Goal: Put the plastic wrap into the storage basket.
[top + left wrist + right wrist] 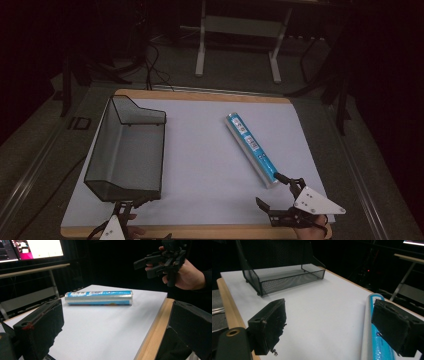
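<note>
A long blue-and-silver roll (248,146) lies diagonally on the white board (200,150), right of centre. My right gripper (268,189) stands open at the roll's near end, at the front right corner. One of its jaws is beside the tip of the roll and nothing is between the pads. In the right gripper view the roll (372,340) runs along the inside of the right-hand jaw, and the right gripper (332,327) gapes over bare board. My left gripper (131,206) sits at the front left edge, just before the tray. In the left gripper view the left gripper (116,330) is wide open and empty.
A black mesh tray (127,150) with a raised back wall stands on the left half of the board, seemingly empty. The board rests on a wooden tabletop (200,231). Beyond it are a metal stand (240,45), cables and a dark floor. A lit monitor (37,248) appears in the left gripper view.
</note>
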`<state>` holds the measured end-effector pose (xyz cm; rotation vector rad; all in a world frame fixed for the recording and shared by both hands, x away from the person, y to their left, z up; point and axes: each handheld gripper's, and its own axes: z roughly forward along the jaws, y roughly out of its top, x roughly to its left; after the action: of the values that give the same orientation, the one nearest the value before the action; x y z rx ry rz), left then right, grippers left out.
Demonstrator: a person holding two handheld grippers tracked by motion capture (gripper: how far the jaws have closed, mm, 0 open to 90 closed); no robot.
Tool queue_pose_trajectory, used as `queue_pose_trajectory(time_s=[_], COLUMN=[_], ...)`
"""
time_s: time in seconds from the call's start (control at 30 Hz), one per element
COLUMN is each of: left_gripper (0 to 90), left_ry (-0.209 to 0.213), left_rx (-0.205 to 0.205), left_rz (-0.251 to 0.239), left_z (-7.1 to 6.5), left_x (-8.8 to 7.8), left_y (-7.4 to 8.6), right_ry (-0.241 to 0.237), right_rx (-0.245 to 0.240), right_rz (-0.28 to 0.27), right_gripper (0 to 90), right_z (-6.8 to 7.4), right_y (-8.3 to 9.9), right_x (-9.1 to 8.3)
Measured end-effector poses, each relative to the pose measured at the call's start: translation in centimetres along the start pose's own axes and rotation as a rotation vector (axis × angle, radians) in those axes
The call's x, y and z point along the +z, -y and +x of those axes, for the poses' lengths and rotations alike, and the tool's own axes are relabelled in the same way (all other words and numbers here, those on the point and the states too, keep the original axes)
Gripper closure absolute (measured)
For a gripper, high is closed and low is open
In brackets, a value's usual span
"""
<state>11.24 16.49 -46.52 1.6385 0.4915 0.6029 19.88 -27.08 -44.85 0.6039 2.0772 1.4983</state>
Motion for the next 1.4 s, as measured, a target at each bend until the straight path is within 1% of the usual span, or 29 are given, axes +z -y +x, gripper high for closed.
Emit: queue_pose_trajectory(time_s=[0.1,0.17,0.2,0.27,0.3,0.37,0.4,0.43,0.53,0.67,0.83,0.87,0.97,1.2,1.33,1.4], left_gripper=[0.8,0.8,0.8,0.7,0.8,0.8,0.8,0.8,0.8,0.8,0.8,0.8,0.8,0.8,0.8,0.8], left_ry=[0.002,0.003,0.006,0.006,0.007,0.009,0.011,0.011,0.016,0.021,0.021,0.023,0.025,0.027,0.027,0.028], left_rx=[0.001,0.003,0.002,0.003,0.004,0.003,0.004,0.004,0.002,0.003,0.002,0.003,0.004,0.005,0.005,0.005], left_rz=[0.001,0.002,-0.001,-0.002,-0.001,-0.003,-0.003,-0.003,-0.006,-0.008,-0.012,-0.008,-0.010,-0.009,-0.011,-0.010], left_z=[0.0,0.0,-0.1,-0.1,-0.1,-0.1,-0.1,-0.1,-0.2,-0.3,-0.4,-0.3,-0.4,-0.5,-0.5,-0.5], left_x=[0.0,0.0,0.1,0.1,0.0,0.0,0.0,0.0,0.1,0.1,0.2,0.2,0.2,0.2,0.2,0.3], left_y=[0.0,0.0,0.0,0.0,0.0,0.0,0.0,0.0,-0.1,-0.1,-0.1,-0.1,-0.1,-0.1,-0.1,-0.1], right_ry=[-0.004,-0.012,-0.016,-0.018,-0.025,-0.039,-0.038,-0.038,-0.024,-0.023,-0.031,-0.043,-0.051,-0.051,-0.043,-0.047], right_rx=[0.005,0.011,0.023,0.025,0.031,0.041,0.040,0.040,0.007,-0.009,-0.011,-0.003,0.006,0.003,-0.007,-0.009], right_rz=[0.020,0.022,0.034,0.035,0.053,0.071,0.084,0.084,0.099,0.114,0.115,0.116,0.120,0.099,0.095,0.091], right_gripper=[12.4,12.4,12.6,12.9,13.0,13.0,13.0,13.0,12.9,12.7,12.5,12.5,12.4,12.4,12.5,12.5], right_z=[-0.1,-0.2,-0.2,-0.2,-0.1,-0.1,0.0,0.0,0.5,0.8,0.9,0.9,0.9,0.9,0.6,0.4], right_y=[0.0,0.0,-0.1,-0.1,-0.2,-0.2,-0.3,-0.3,-0.5,-0.7,-1.0,-1.1,-1.4,-2.1,-2.7,-3.0], right_x=[0.0,0.0,0.0,0.0,0.0,0.1,0.1,0.1,0.1,0.2,0.5,0.6,0.7,0.5,0.7,0.9])
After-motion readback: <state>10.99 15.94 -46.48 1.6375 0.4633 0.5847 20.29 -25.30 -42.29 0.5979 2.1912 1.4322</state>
